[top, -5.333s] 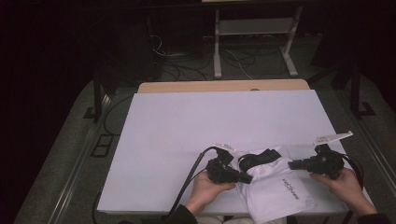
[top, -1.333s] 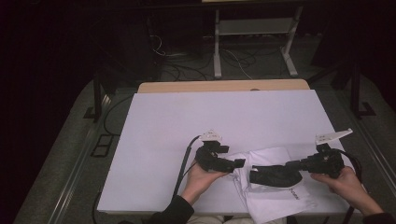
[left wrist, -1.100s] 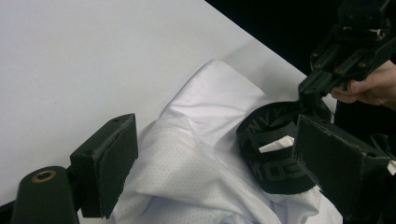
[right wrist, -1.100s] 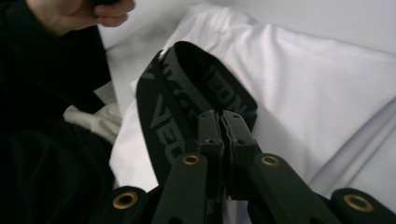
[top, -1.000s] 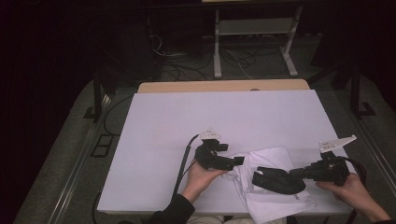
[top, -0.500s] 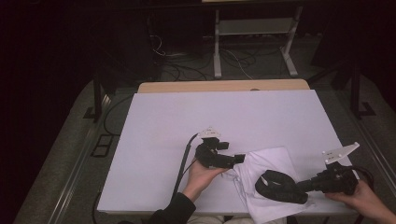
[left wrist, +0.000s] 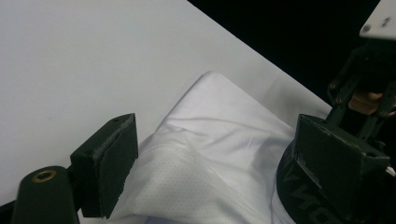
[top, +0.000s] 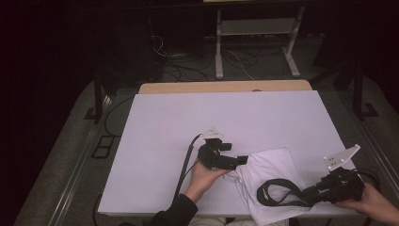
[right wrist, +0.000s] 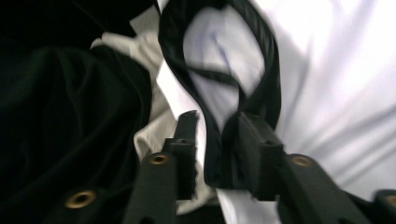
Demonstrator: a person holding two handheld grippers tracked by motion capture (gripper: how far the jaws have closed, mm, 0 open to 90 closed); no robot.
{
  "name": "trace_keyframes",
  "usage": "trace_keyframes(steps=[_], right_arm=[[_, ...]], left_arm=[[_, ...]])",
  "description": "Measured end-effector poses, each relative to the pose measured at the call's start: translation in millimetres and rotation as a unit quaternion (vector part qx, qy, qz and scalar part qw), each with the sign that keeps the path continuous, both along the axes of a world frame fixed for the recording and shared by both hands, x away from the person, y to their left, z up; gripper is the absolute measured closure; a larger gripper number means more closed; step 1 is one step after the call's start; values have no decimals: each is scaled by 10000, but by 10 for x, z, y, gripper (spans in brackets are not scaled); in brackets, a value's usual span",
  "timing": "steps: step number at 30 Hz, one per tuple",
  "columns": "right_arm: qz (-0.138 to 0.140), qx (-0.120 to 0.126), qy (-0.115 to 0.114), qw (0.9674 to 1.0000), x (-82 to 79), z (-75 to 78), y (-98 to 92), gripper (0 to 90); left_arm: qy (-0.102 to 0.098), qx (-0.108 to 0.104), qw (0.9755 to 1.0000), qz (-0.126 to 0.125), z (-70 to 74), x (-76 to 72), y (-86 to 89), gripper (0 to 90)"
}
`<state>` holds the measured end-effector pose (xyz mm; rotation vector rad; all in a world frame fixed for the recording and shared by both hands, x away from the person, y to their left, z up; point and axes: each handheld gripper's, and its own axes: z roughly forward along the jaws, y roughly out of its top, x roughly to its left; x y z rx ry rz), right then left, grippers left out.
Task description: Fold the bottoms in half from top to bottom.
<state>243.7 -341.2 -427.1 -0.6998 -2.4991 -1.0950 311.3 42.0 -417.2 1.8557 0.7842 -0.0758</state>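
Note:
A white garment (top: 273,165) lies rumpled at the front right of the white table (top: 188,122). A black strap loop (top: 259,194) rests on it. My right gripper (top: 308,192) points left at the loop's end. In the right gripper view its jaws (right wrist: 217,121) have just been opening: the strap (right wrist: 268,60) passes between them against the right pad, with a gap to the left pad. My left gripper (top: 241,160) sits at the garment's left edge. Its jaws (left wrist: 219,135) stand wide apart over a fold of the white cloth (left wrist: 224,116).
The right hand (top: 371,207) hangs at the table's front right corner, close to the edge. A wooden strip (top: 226,87) borders the far side. Cables and a metal stand (top: 254,28) are on the dark floor beyond. Dark clothing (right wrist: 70,93) lies left of the right jaws.
The right gripper drew the black strap rightward and toward the front edge, stretching it into a loop on the garment, and its jaws parted. The left gripper stayed put.

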Motion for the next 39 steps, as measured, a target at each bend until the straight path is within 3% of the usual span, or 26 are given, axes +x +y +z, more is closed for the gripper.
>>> trace_keyframes(steps=[5, 12, 21, 33, 39], right_arm=[[-273, 306, -281, 9988, 133, 153, 157, 605], [-384, 322, -413, 9979, 371, 228, 495, 617], [-501, 377, -473, 9969, 516, 237, 652, 670], [-664, 100, -493, 9965, 592, 183, 779, 800], [-880, -15, -551, 9946, 614, 149, 817, 843]], left_arm=[[0, -8, 10000, -9, -8, 8, -4, 131], [-5, -14, 10000, -13, -11, 18, 3, 126], [5, -51, 10000, 54, -26, 50, 12, 123], [12, -77, 9999, 143, -55, 90, 7, 122], [23, -91, 9998, 175, -74, 113, 5, 123]])
